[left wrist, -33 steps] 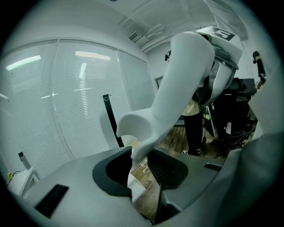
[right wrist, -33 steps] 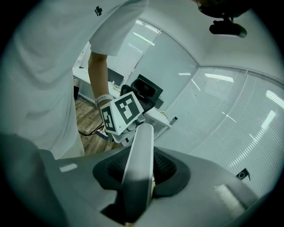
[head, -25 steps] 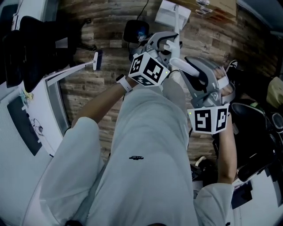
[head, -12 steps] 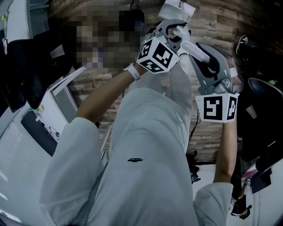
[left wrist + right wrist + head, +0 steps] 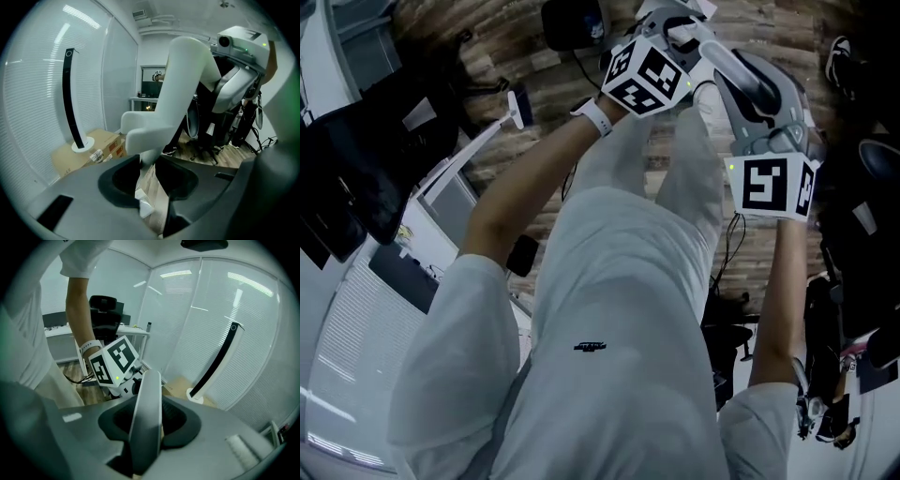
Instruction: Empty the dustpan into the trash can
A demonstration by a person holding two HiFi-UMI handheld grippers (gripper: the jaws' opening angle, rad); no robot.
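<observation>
In the head view my left gripper (image 5: 667,26) is shut on a white handle (image 5: 686,37) near the picture's top. Just right of it my right gripper (image 5: 757,105) is shut on a grey curved handle (image 5: 748,77). The left gripper view shows the white handle (image 5: 180,89) rising from between the jaws of that gripper (image 5: 150,187). The right gripper view shows the grey handle (image 5: 147,404) clamped in the other gripper (image 5: 146,432), with the left gripper's marker cube (image 5: 114,364) just beyond. The pan's body is cut off by the frame. A dark round container (image 5: 572,23), possibly the trash can, stands on the floor to the left.
A white desk unit (image 5: 384,281) fills the left, and a white stick with a dark end (image 5: 511,108) lies by it. Black chairs (image 5: 862,234) and cables crowd the right. Cardboard boxes (image 5: 93,147) and a curved black stand (image 5: 70,98) sit by the blinds.
Both grippers have sunk toward the wooden floor and travelled to the picture's top with their handles. The right one has rolled. The dark container now lies at the top edge.
</observation>
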